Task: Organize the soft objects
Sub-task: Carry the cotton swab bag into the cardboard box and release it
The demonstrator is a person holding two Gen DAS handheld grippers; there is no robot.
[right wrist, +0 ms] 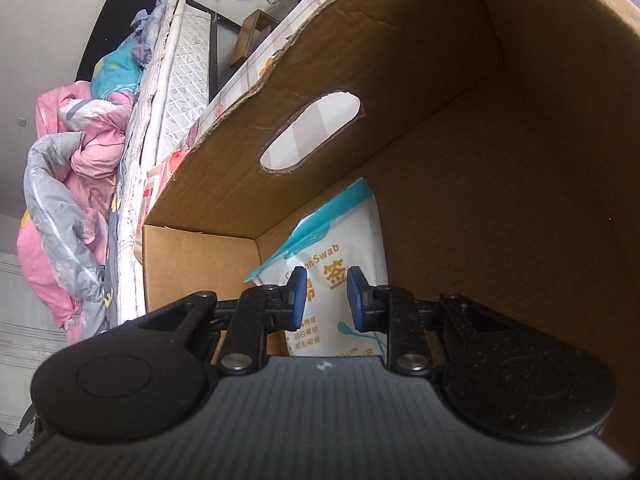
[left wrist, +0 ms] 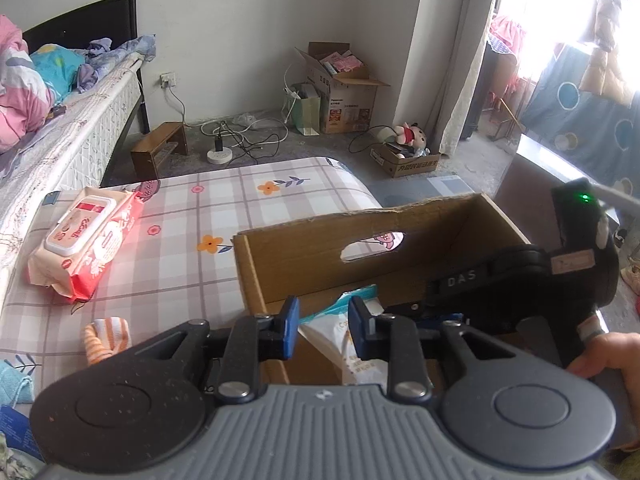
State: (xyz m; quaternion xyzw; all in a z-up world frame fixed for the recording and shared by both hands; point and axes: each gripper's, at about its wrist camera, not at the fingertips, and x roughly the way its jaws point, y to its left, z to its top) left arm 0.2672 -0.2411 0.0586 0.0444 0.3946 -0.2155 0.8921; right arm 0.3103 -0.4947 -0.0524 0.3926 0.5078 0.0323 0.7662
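Observation:
An open cardboard box (left wrist: 304,264) stands on the plaid mattress (left wrist: 192,216). Inside it lies a white and teal bag of cotton swabs (left wrist: 356,368). My left gripper (left wrist: 323,312) hangs over the box's near edge, open, with the bag showing through the gap and clear of the pads. The right gripper's black housing (left wrist: 520,280) reaches into the box from the right, its tips hidden. In the right wrist view my right gripper (right wrist: 326,300) is inside the box (right wrist: 400,60), its jaws slightly apart just above the bag (right wrist: 320,236). A red pack of wet wipes (left wrist: 84,240) and an orange striped cloth (left wrist: 106,338) lie on the mattress.
A teal cloth (left wrist: 12,384) lies at the lower left. A bed with a pink quilt (right wrist: 80,144) runs along the left. On the floor beyond are a wooden stool (left wrist: 160,148), a power strip with cables (left wrist: 220,152) and cartons (left wrist: 344,88). A hand (left wrist: 604,352) holds the right gripper.

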